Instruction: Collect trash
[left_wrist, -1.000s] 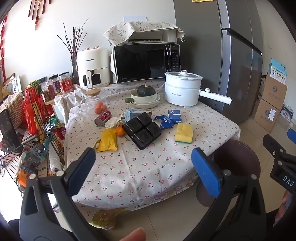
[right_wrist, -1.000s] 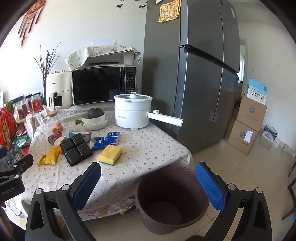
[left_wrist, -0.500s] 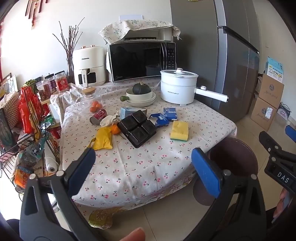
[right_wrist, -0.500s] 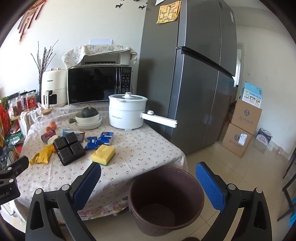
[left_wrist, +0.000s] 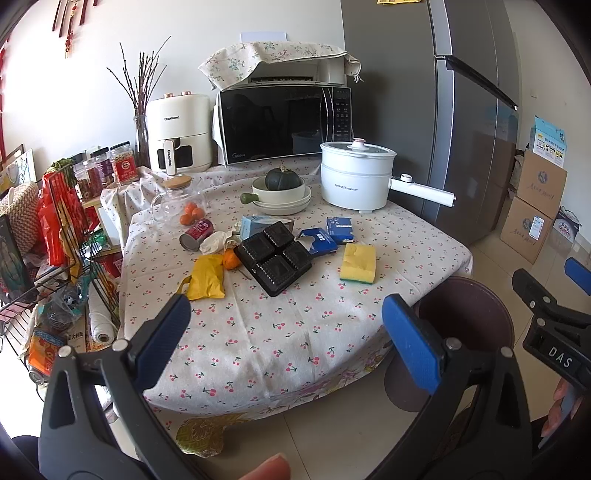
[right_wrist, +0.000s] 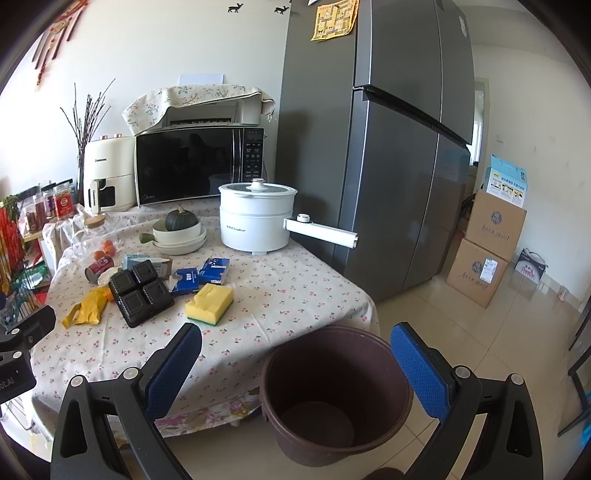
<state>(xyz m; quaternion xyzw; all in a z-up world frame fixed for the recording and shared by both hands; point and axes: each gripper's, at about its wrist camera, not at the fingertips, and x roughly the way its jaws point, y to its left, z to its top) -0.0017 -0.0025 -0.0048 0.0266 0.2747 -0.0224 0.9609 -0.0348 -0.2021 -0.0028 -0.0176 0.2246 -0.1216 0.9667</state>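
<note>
Bin (right_wrist: 334, 391), dark brown, on the floor tiles directly ahead of and between the blue pads of the right gripper (right_wrist: 295, 365); nothing visible inside, bare bottom showing. Stands just beside the table corner. Jaws of the right gripper spread wide, holding nothing.

Trash spread over the cherry-print tablecloth (left_wrist: 280, 332), well ahead of the left gripper (left_wrist: 286, 336): black four-cell plastic tray (left_wrist: 274, 257) straight ahead, cells apparently empty; yellow wrapper (left_wrist: 205, 277) ahead and to the left, touching a small orange (left_wrist: 230, 259); red can (left_wrist: 196, 234) on its side further left; crumpled white tissue (left_wrist: 217, 240) beside the can; two blue packets (left_wrist: 328, 235) beyond the tray; yellow sponge (left_wrist: 358, 263) ahead and to the right. Cream bowl (left_wrist: 280, 195) further back, holding a dark green squash (left_wrist: 283, 178). Glass jar (left_wrist: 176, 201) with a wooden lid at far left, looking empty, oranges just beside it. White electric pot (left_wrist: 355, 176) with lid on, contents hidden.

Only from the left wrist: wire rack (left_wrist: 62, 236) of packets left of the table, and a fingertip (left_wrist: 266, 468) at the bottom edge. Only from the right wrist: bin interior and the full height of the grey fridge (right_wrist: 388, 147).

Left gripper level, short of the table edge, jaws wide apart and empty.
</note>
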